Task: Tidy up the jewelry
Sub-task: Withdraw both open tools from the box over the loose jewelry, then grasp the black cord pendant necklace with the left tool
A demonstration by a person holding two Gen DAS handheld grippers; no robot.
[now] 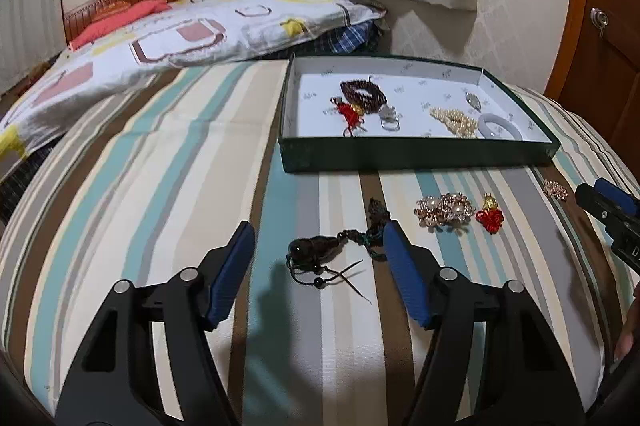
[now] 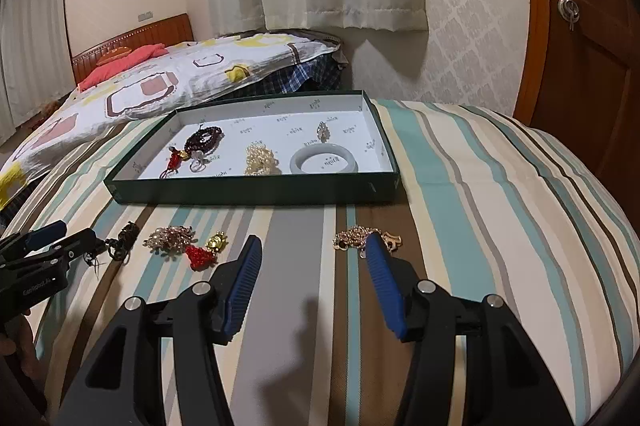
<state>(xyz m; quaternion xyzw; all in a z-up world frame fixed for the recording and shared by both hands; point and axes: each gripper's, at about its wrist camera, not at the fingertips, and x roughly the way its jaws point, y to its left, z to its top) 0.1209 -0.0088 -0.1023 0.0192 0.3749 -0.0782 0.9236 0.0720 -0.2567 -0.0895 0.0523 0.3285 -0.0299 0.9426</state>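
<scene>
Striped bedspread (image 1: 160, 153) is soft: dark corded pendant (image 1: 310, 250), near side of green tray (image 1: 416, 155), may snag. Left gripper (image 1: 318, 254) and right gripper (image 2: 312, 266) both gape empty.

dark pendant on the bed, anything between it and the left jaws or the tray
Nothing visible does. The dark pendant lies on bare striped cover between the open left gripper jaws; only the green tray near wall must be cleared.
</scene>
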